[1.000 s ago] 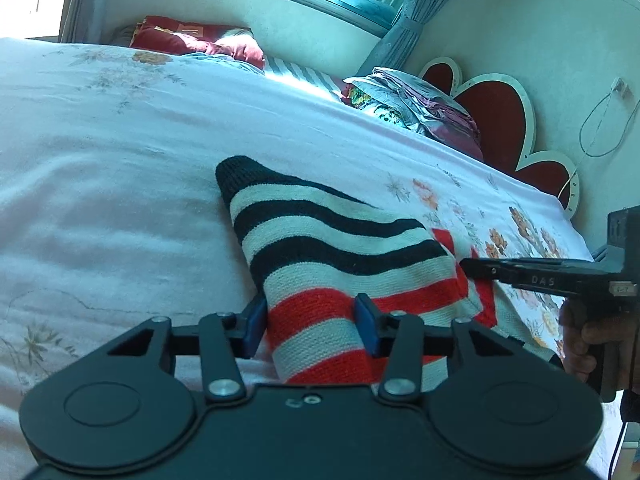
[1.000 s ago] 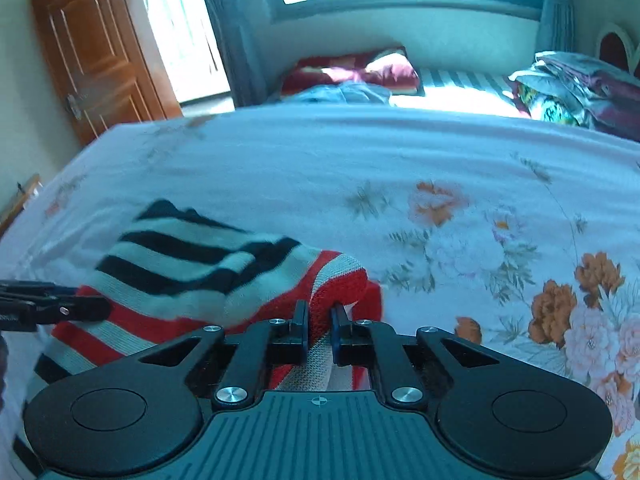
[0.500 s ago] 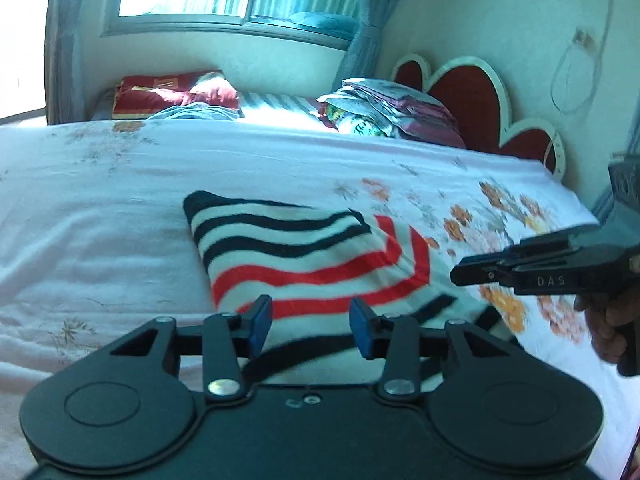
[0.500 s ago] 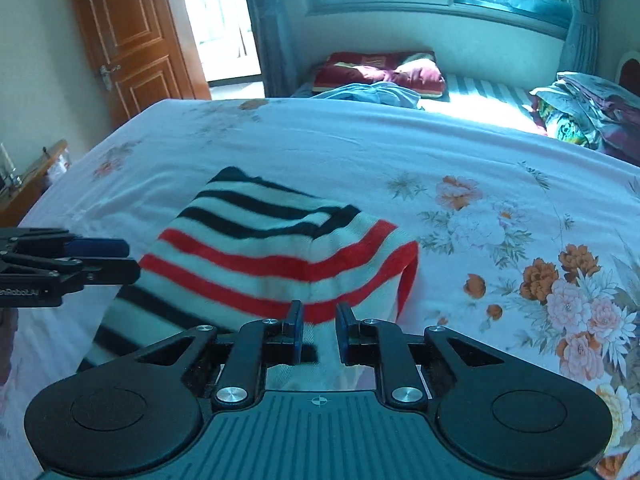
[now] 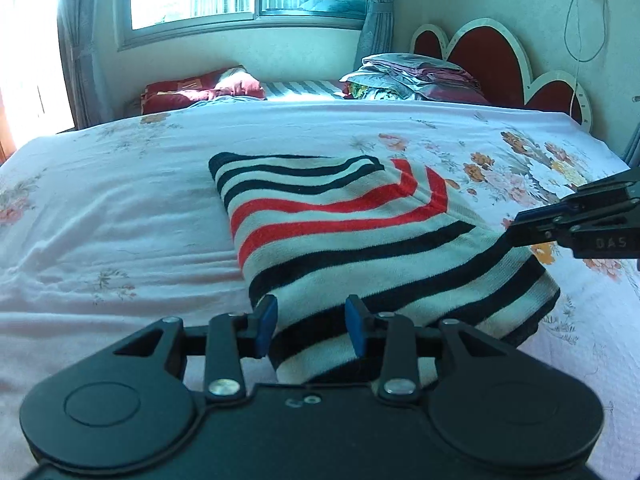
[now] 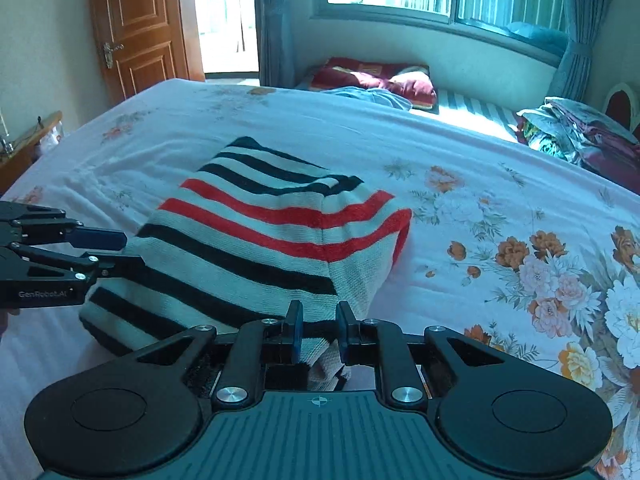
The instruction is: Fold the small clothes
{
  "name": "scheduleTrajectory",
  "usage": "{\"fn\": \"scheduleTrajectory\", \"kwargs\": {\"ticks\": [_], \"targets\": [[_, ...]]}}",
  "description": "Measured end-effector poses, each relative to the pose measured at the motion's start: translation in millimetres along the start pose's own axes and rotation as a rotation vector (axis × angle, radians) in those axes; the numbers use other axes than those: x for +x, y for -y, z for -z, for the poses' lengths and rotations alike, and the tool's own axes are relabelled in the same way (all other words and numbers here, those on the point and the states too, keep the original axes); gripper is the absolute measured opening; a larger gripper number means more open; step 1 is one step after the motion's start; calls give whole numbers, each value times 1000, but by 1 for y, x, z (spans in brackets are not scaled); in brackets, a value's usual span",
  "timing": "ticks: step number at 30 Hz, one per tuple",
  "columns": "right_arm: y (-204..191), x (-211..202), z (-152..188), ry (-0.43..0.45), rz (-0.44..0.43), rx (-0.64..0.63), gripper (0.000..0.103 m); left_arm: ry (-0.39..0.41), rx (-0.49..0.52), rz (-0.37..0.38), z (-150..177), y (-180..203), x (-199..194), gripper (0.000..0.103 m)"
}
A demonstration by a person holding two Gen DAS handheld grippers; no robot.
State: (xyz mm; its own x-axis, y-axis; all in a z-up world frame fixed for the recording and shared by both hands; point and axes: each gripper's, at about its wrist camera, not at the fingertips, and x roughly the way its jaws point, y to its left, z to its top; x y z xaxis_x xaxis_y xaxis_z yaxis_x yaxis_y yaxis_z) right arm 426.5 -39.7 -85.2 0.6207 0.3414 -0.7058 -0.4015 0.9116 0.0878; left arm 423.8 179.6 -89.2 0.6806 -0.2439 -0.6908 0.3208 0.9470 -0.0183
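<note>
A knit sweater (image 5: 340, 232) with black, white and red stripes lies on the flowered bed sheet (image 5: 120, 220), far end flat and near end raised toward me. Its black-striped near edge fills the gap of my left gripper (image 5: 311, 328), whose blue pads press its sides. In the right wrist view the same sweater (image 6: 260, 240) bunches between the pads of my right gripper (image 6: 318, 328). The left gripper (image 6: 120, 252) straddles the sweater's left corner there. The right gripper (image 5: 512, 234) grips the right corner in the left wrist view.
A pile of folded bedding (image 5: 412, 76) and a red pillow (image 5: 200, 88) lie along the far side under the window. A red heart-shaped headboard (image 5: 480, 48) stands at the right. A wooden door (image 6: 136, 28) and a low side table (image 6: 24, 140) are at the left.
Both grippers drew back toward the near side and rose a little. More of the sweater shows, with black stripes at the jaws where red ones were. Right jaws stand slightly wider, left slightly narrower.
</note>
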Motion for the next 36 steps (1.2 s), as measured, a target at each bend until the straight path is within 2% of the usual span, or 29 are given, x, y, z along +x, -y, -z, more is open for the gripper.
{"fn": "scheduleTrajectory", "kwargs": {"ticks": [3,6,10,16,18,20,22,23,24,25,26,27,31,36], "targets": [[-7,-10,14,-17,-12,-15,17,-18,-12,-22,12,2,-6,35],[-9,-1,32,-70,-8,-26,17,-38,-18,-41,22,6,-8,37],[-2,13,51,-96,-21,33,17,-51,-37,-61,31,9,-10,37],[0,13,55,-86,-27,67,17,-44,-81,-95,35,11,-13,37],[2,-4,52,-40,-25,96,17,-17,-104,-101,35,16,-25,35],[3,-25,53,3,-13,112,17,18,-122,-109,38,23,-42,47],[4,-42,56,21,-15,114,17,73,-142,-157,41,32,-60,99],[4,-50,59,26,-5,118,23,115,-149,-195,43,38,-70,103],[4,-58,61,31,14,122,38,148,-148,-212,45,44,-79,102],[4,-66,64,49,42,128,91,156,-147,-212,45,49,-85,102],[4,-77,71,100,76,132,103,157,-148,-217,46,54,-90,103],[3,-85,76,129,92,119,103,159,-146,-229,47,59,-94,103],[-2,-112,91,133,112,94,103,186,-117,-255,52,84,-115,103],[-11,-158,115,171,107,110,103,219,-93,-248,66,118,-152,103]]}}
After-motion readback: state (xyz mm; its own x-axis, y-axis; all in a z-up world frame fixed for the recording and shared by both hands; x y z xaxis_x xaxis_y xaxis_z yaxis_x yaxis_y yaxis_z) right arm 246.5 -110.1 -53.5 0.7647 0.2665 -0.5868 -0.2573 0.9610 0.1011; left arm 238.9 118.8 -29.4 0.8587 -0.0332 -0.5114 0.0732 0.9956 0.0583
